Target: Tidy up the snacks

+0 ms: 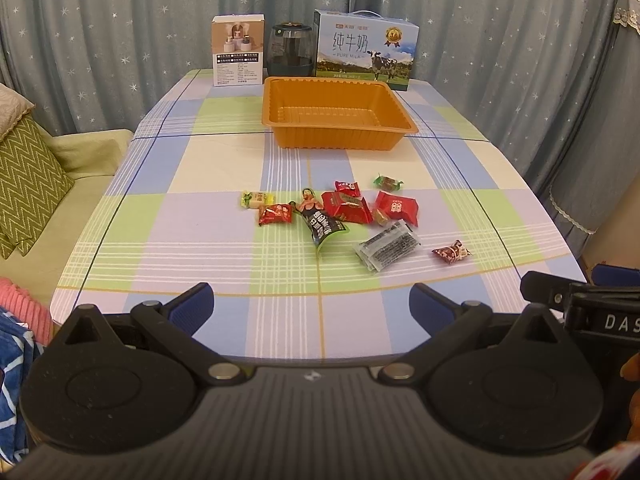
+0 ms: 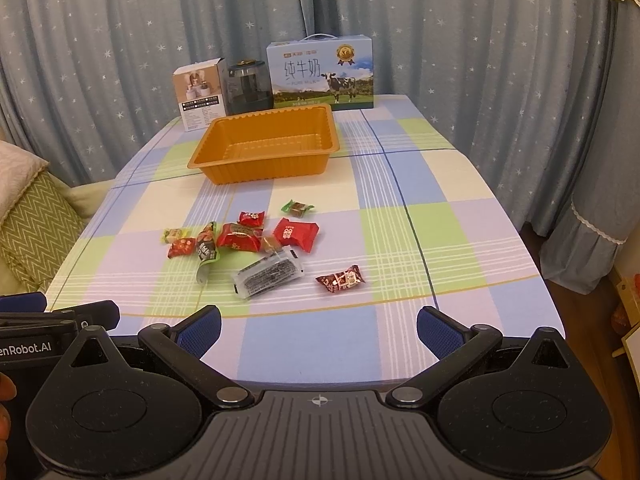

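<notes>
Back row, far edge of table: white cardboard product box (image 1: 238, 51) printed with small appliances; dark smoked-glass jar with a black lid (image 1: 289, 50) just beside it; blue-and-white cardboard pure-milk carton with cow picture and carry handle (image 1: 366, 50) to the right of the jar. All three upright.

In front of them: orange ribbed plastic tray, rectangular, shallow (image 1: 339, 114); nothing lies in it. Open tablecloth separates it from the snacks.

Snacks, loose cluster at mid-table, none held:
- yellow-green wrapped candy (image 1: 257, 199), leftmost
- small red wrapped candy (image 1: 275, 213), just beside it
- black-and-green printed sachet (image 1: 320, 224), curled at its near end
- large red foil packet (image 1: 347, 206), touching the sachet
- small red packet (image 1: 347, 187) behind it
- green-wrapped brown candy (image 1: 387, 182), furthest back
- red square packet with white print (image 1: 397, 207)
- small tan caramel piece (image 1: 380, 216), against that packet
- clear plastic packets with black print (image 1: 387, 244), stacked, nearer the camera
- dark red patterned candy (image 1: 452, 252), apart at the right

Left gripper (image 1: 312, 304): black body, blue-padded fingers (image 1: 192, 302) spread wide, nothing between them, at the near table edge. Right gripper (image 2: 319, 328): same build, fingers likewise wide apart and bare. Each shows at the edge of the other's view.

Surface: table with rounded corners under a checked cloth of blue, green, lilac and cream (image 1: 192, 224).

Room: grey-blue curtains with white stars (image 1: 120, 20) behind; pale green sofa (image 1: 76, 168) with a green zigzag cushion (image 1: 28, 184) to the left.
</notes>
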### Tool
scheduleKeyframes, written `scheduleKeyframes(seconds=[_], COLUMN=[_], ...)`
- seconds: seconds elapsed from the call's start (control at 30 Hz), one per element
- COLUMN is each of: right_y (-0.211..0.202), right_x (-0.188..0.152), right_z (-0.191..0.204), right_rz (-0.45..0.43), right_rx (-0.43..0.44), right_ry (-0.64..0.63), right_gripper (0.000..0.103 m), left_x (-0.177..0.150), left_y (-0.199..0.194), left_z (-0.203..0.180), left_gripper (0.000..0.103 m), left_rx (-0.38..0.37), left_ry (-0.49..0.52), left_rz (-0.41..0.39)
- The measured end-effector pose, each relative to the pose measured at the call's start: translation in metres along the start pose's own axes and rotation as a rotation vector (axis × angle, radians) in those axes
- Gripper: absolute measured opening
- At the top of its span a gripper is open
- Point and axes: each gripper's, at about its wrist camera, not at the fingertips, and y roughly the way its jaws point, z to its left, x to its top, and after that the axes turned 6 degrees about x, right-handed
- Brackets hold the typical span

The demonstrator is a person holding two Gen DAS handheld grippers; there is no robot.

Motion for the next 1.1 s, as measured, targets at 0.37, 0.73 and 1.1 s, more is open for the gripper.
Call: scheduleKeyframes(seconds=[0.37,0.73,1.1], right_y=[0.0003,-0.0004,-0.0008], right_x=[0.0019,0.0016,0.0017], right_z=[0.0035,0.0027,0.0015], right_rz=[0.000,-0.002,-0.003], right_rx=[-0.001,0.001,0.002], right_ry=[-0.002,0.002,0.005], right_gripper=[0.103,0.103,0.103], left_x=[0.0038,0.0040,0.0042], left_y=[-0.0011,-0.0013,-0.0014], left_z=[-0.0018,-0.0023,-0.0028], left_gripper=[0.103,0.103,0.103], left_rx=[-0.001,-0.005,-0.006], left_ry=[-0.004,-0.005,-0.006], left_rz=[0.000,0.001,0.001])
